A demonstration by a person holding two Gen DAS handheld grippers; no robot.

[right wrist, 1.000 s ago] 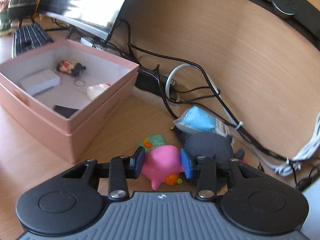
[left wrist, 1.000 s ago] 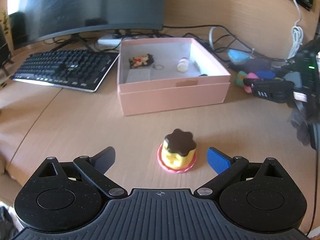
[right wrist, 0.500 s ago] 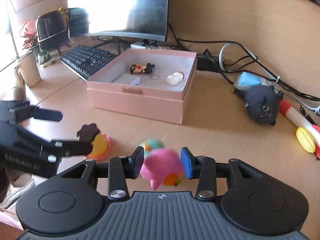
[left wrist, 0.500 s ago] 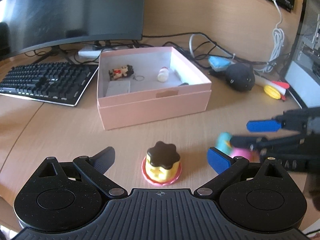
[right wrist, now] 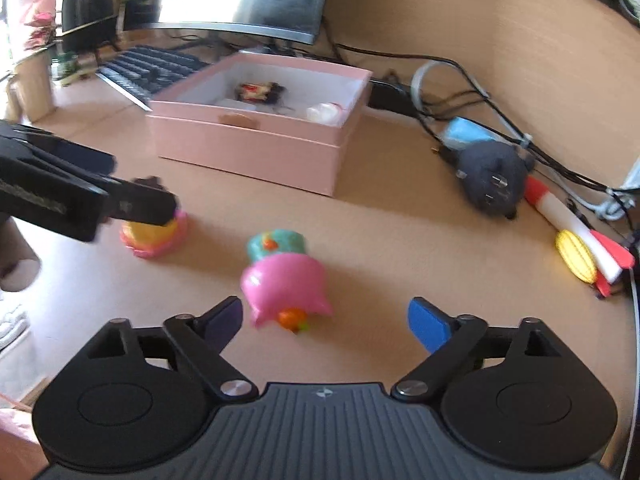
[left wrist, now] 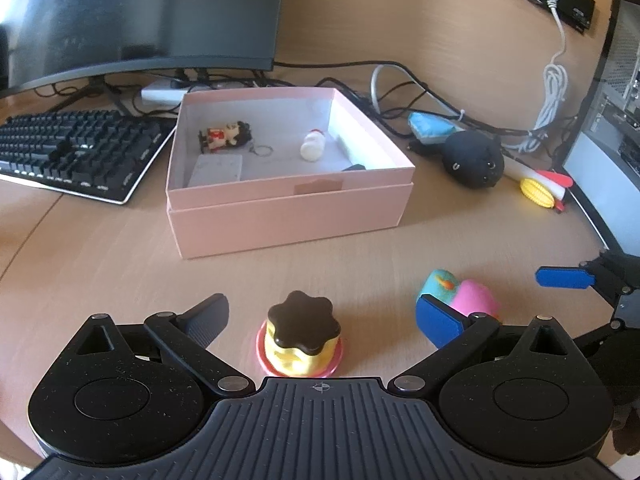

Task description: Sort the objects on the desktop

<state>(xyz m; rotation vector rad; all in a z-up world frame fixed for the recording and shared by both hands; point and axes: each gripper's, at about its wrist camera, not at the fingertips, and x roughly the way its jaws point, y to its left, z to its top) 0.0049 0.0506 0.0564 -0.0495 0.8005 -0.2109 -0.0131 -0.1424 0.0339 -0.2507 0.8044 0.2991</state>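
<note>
A yellow pudding toy (left wrist: 302,336) with a brown top and pink base sits on the desk between the fingers of my open left gripper (left wrist: 320,316); it also shows in the right wrist view (right wrist: 154,232). A pink and teal toy (right wrist: 286,280) lies on the desk just ahead of my open right gripper (right wrist: 326,320), untouched; it also shows in the left wrist view (left wrist: 460,290). The open pink box (left wrist: 288,216) stands beyond, holding a small figure keychain (left wrist: 226,136), a white bottle (left wrist: 313,146) and a grey card (left wrist: 218,168).
A keyboard (left wrist: 76,152) and monitor (left wrist: 140,12) stand at the back left. A black plush (left wrist: 474,162), a blue packet (left wrist: 430,126), a yellow and white-red toy (left wrist: 540,188) and tangled cables (left wrist: 400,92) lie right of the box. A computer case (left wrist: 612,140) stands far right.
My right gripper carried the pink and teal toy from the back right to the front of the desk, opened and let it go. The left gripper pulled back a little.
</note>
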